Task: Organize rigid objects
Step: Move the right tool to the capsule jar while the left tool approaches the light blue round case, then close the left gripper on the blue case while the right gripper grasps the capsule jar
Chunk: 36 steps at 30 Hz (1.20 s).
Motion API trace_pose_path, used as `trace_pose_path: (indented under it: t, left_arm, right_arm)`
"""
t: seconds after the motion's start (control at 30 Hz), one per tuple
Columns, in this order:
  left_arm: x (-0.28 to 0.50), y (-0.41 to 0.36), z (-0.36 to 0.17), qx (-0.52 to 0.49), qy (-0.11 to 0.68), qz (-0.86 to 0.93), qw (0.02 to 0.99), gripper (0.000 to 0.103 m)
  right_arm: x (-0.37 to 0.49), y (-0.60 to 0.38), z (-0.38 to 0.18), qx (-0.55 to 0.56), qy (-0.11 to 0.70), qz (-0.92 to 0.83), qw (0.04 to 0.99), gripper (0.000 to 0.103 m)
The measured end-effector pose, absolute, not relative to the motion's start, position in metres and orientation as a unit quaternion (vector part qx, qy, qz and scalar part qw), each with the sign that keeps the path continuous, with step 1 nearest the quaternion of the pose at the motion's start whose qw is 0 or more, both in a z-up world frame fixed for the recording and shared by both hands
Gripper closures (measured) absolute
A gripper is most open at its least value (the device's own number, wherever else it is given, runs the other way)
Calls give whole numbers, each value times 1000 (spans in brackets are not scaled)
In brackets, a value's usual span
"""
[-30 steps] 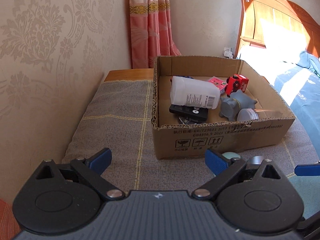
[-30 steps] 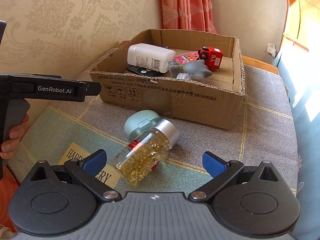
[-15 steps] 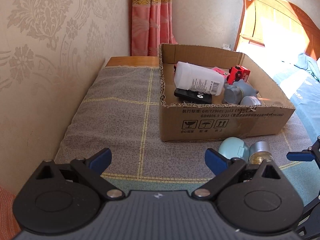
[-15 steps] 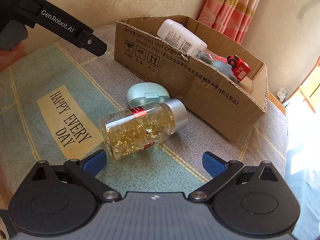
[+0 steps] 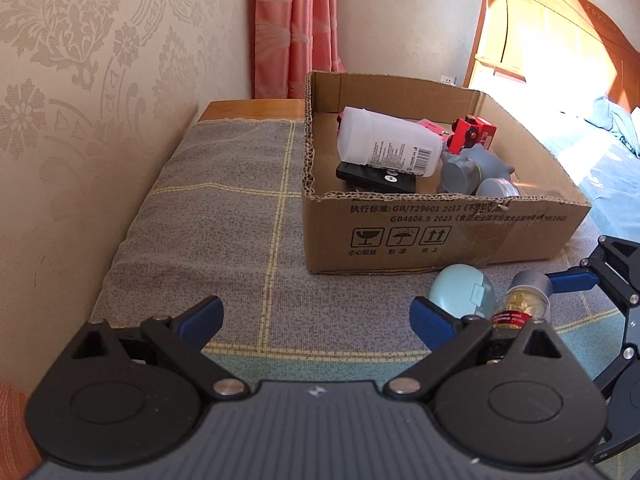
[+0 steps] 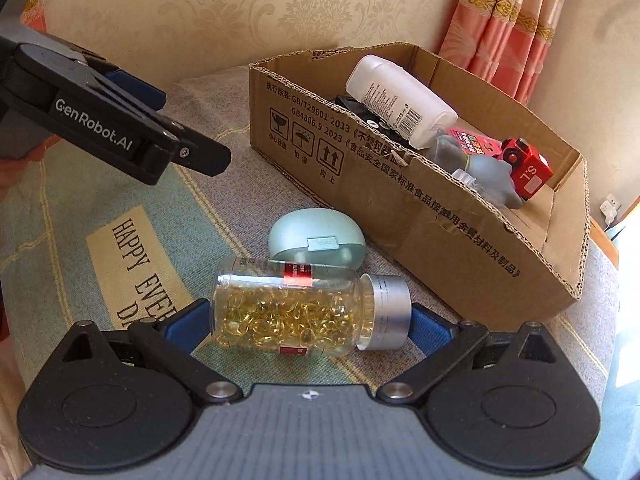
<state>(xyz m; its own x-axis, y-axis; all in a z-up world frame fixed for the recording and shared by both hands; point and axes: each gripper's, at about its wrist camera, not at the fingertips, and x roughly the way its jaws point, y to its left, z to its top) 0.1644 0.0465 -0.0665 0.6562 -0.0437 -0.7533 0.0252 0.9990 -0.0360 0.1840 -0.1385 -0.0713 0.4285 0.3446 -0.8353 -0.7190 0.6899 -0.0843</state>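
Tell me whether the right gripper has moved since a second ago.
Yes. The right gripper has closed in on the pill bottle, which now lies between its open fingers, judged against the box.

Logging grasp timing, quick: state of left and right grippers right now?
Left gripper: open, empty, above the blanket.
Right gripper: open, fingers either side of the lying capsule bottle, not closed on it yet.

home bedroom: wooden headboard [image 5: 556, 36], pink curtain [image 5: 298, 28]

The capsule bottle [image 6: 298, 312] lies just before the round case [image 6: 316, 240], both before the cardboard box [image 6: 420, 200].
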Motion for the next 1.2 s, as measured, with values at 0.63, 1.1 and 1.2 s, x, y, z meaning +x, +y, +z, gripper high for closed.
trace_pose_path:
  t: [0.63, 1.1, 1.2]
  left_arm:
    - [169, 9, -72, 18, 418, -101, 903, 4]
    - [192, -27, -93, 75, 421, -169, 888, 21]
    - [196, -29, -97, 78, 422, -181, 885, 28]
  right_arm:
    - [176, -186, -68, -130, 464, 189, 856, 5]
    - [145, -198, -85, -117, 464, 187, 858, 0]
    - [143, -198, -85, -114, 460, 183, 861, 0]
